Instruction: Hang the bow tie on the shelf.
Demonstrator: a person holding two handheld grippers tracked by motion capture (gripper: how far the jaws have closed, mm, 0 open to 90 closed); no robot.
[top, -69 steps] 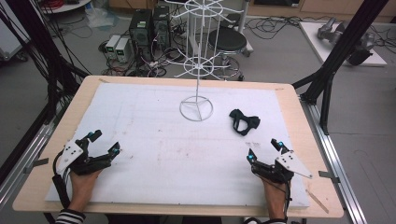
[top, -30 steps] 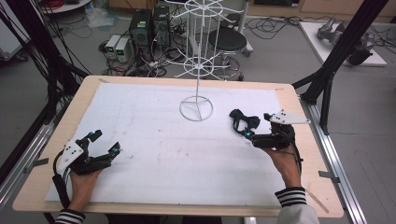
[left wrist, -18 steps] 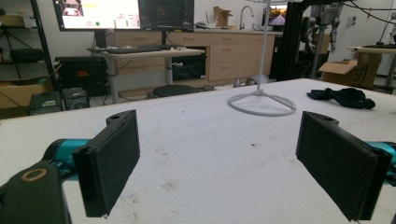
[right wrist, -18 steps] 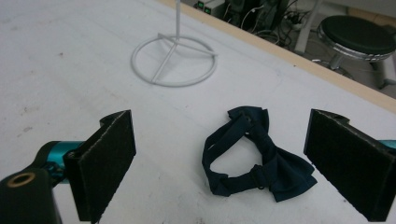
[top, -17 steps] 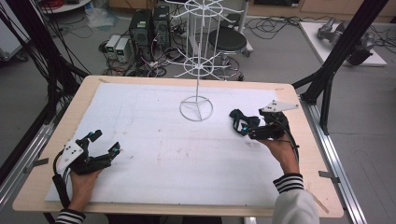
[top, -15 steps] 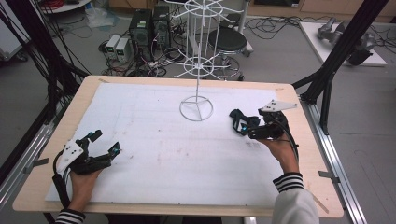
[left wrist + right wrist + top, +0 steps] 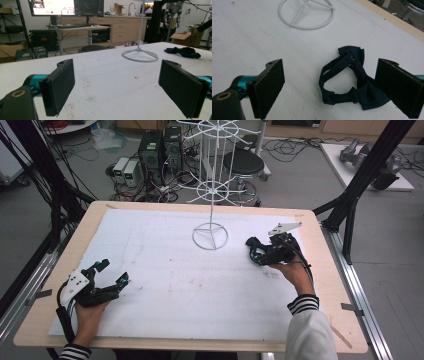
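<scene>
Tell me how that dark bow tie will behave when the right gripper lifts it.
The bow tie will probably go floppy: it looks like soft cloth, its strap lying in a loose loop on the table. It is likely light, being thin fabric with a small clasp. The strap may dangle below the right gripper, whose jaws stand open around it, so a pinch at the knot seems safest.

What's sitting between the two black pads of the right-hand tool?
In the right gripper view, the open right gripper straddles a dark navy fabric bow tie with a looped strap, lying on the white table cover nearer one pad.
</scene>
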